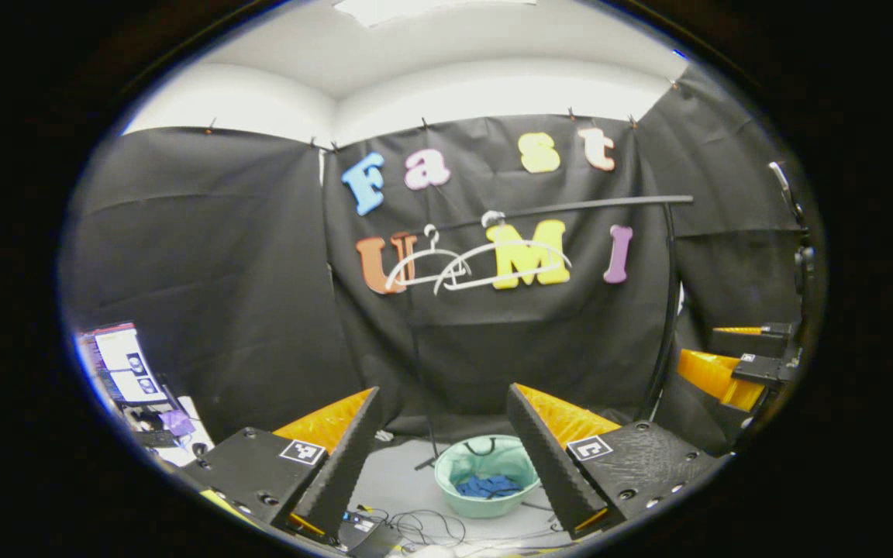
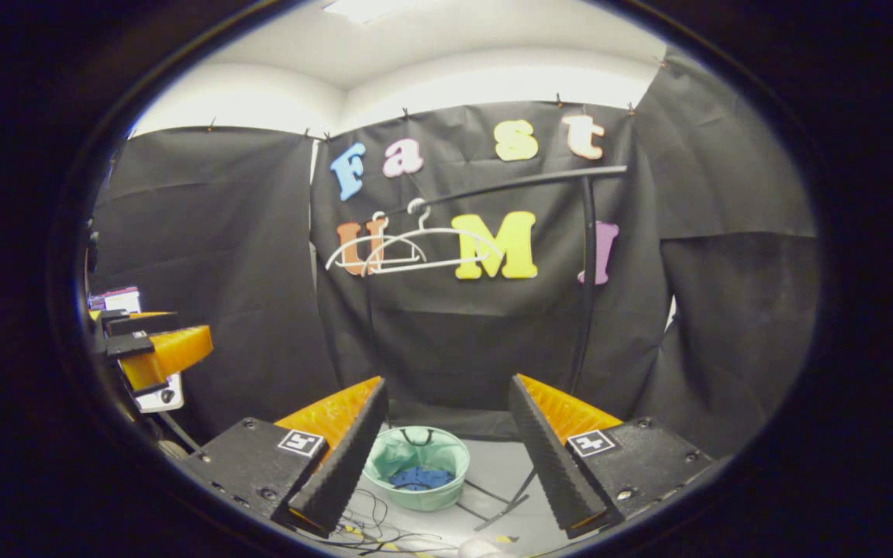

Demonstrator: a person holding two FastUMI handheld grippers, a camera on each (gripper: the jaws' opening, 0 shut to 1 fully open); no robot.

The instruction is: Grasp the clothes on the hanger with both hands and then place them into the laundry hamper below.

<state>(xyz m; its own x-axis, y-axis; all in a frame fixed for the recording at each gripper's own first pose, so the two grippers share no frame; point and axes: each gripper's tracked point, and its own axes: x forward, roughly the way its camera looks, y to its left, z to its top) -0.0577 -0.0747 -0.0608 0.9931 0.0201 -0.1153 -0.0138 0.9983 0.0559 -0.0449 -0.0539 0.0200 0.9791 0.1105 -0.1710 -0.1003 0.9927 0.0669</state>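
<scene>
Judging by the bare hangers on the rail, at 12 o'clock from both grippers, the task looks done: blue cloth lies crumpled in the hamper on the floor, low at 6 o'clock. Nothing seems left but to draw back. The left gripper stands with fingers apart, holding nothing; the right gripper likewise. The hangers are thin white wire-like curves, the hamper a round, soft-walled pale green tub, the cloth limp and wrinkled.
</scene>
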